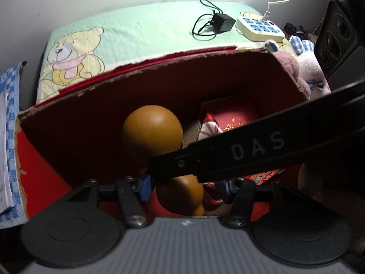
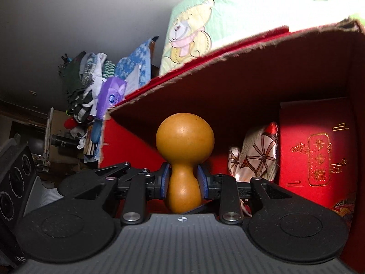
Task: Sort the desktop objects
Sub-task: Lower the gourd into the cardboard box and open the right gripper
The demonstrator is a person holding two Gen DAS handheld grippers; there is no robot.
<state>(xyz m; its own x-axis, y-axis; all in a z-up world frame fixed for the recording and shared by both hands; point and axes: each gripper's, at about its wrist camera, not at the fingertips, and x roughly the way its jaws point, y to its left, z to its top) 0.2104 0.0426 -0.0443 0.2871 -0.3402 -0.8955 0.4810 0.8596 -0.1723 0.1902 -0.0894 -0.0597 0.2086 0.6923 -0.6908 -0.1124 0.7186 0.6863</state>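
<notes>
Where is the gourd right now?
The gourd is clamped at its waist in the right gripper, inside the red cardboard box, left of the patterned pouch in the right wrist view.

We see strong light falling from above and behind onto the green bear-print cloth (image 1: 146, 29), which nearly washes out to white in the right wrist view. The inside of the red cardboard box (image 1: 95, 123) lies in deep shadow. A soft highlight sits on the gourd (image 2: 184, 137), sharp there but blurred in the left wrist view. The red packet (image 2: 317, 150) catches a bright patch. Both pictures bend strongly and darken at the edges.
</notes>
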